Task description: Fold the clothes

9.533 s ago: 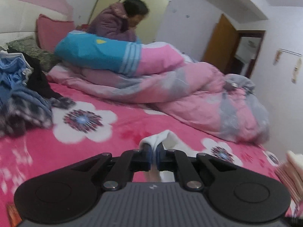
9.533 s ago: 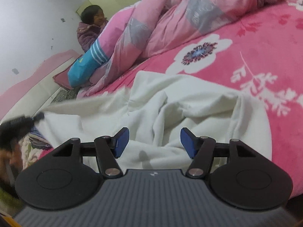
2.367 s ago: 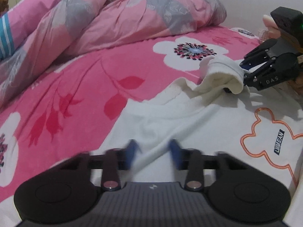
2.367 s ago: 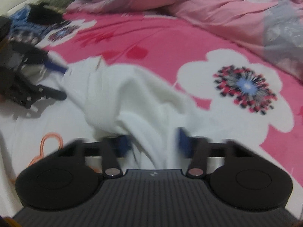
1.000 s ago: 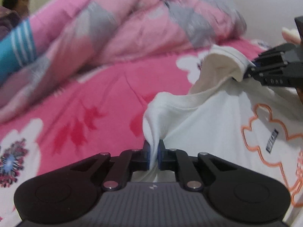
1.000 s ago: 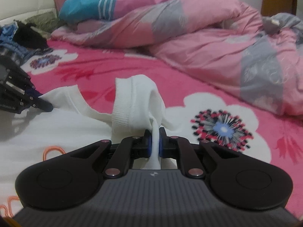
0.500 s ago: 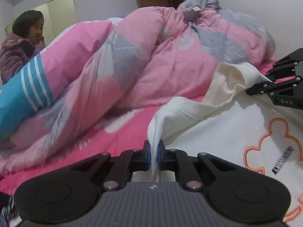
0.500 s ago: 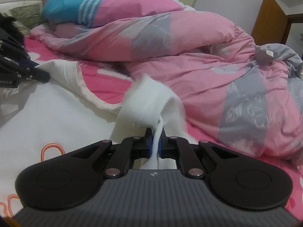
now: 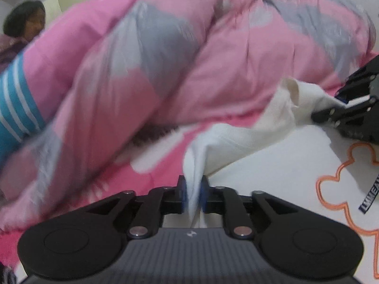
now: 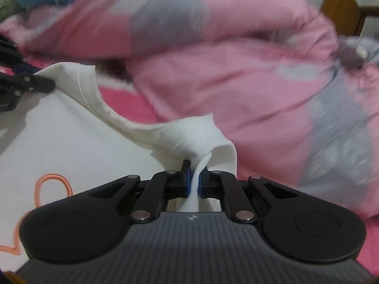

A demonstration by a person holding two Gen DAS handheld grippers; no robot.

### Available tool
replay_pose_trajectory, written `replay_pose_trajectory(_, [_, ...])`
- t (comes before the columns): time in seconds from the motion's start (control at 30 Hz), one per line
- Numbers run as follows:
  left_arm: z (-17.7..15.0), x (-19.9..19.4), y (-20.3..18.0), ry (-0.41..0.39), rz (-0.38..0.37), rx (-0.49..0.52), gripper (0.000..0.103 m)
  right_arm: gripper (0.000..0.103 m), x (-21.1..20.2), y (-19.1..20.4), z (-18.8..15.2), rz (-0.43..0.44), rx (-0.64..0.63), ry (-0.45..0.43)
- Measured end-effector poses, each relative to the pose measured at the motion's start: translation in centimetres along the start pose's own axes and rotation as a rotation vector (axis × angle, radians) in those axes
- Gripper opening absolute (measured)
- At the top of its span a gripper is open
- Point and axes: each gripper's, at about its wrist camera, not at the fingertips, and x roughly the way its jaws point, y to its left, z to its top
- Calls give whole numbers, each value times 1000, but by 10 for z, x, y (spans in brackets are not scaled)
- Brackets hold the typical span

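Only the left wrist view shows a person (image 9: 23,27) behind the pink-and-grey quilt (image 9: 165,59); only the right wrist view shows a wooden door (image 10: 343,7). The left gripper (image 9: 192,195) and right gripper (image 10: 193,181) each pinch a bunched edge of the white shirt (image 10: 71,123), stretched between them above the pink bedsheet (image 9: 106,179).

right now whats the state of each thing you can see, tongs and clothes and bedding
left tongs: shut on the white printed cotton shirt
right tongs: shut on the same shirt
white printed cotton shirt: unfolded, top edge pinched and raised at two spots
pink and grey quilt: bunched in a heap behind the shirt
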Motion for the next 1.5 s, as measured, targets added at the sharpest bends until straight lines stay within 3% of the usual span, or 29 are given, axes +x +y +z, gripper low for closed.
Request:
replay_pose_trajectory(0.03, [-3,0,-1,21,1,1,49,10,7,2,-5,16,3,31])
replay_pose_trajectory(0.07, [-4,-4,0,30,5,2,60,11,8,1,-7,28,14,48])
replay_pose_trajectory(0.23, [3,-61,14,20,-3,-44,71,56,-37,-26,-6,83,127,50])
replay_pose_trajectory(0.4, [10,-161,25,-38,-14,-158,86,84,-142,-73,-57,168,353,-3])
replay_pose_trajectory(0.53, [5,-241,7,-68,-77,-212,90,92,-227,-111,-101,237,540,-44])
replay_pose_trajectory(0.7, [-31,-303,-32,-55,-246,-330,91,95,-323,-155,-160,324,780,-76])
replay_pose_trajectory(0.8, [-71,-321,-58,-43,-311,-406,89,95,-311,-150,-215,407,984,32])
replay_pose_trajectory(0.9, [-115,-329,-84,-59,-319,-435,77,95,-280,-138,-262,429,1192,165])
replay_pose_trajectory(0.97, [-141,-331,-95,-60,-306,-453,70,95,-266,-134,-278,421,1271,174])
replay_pose_trajectory(1.03, [-161,-328,-101,-42,-301,-453,66,95,-259,-133,-277,405,1302,117])
replay_pose_trajectory(1.17, [-191,-317,-104,10,-296,-480,60,93,-235,-131,-259,305,1302,81])
replay_pose_trajectory(1.2, [-196,-313,-104,19,-300,-485,60,84,-228,-131,-255,273,1287,79])
replay_pose_trajectory(1.23, [-202,-312,-103,16,-307,-483,60,54,-222,-130,-248,240,1258,80])
replay_pose_trajectory(1.3, [-207,-311,-99,-7,-322,-485,60,14,-210,-133,-237,208,1216,96])
replay_pose_trajectory(1.4, [-213,-305,-88,-14,-369,-534,62,9,-196,-151,-220,240,1182,92])
replay_pose_trajectory(1.5, [-217,-301,-78,-19,-416,-588,62,8,-189,-181,-175,218,1102,0])
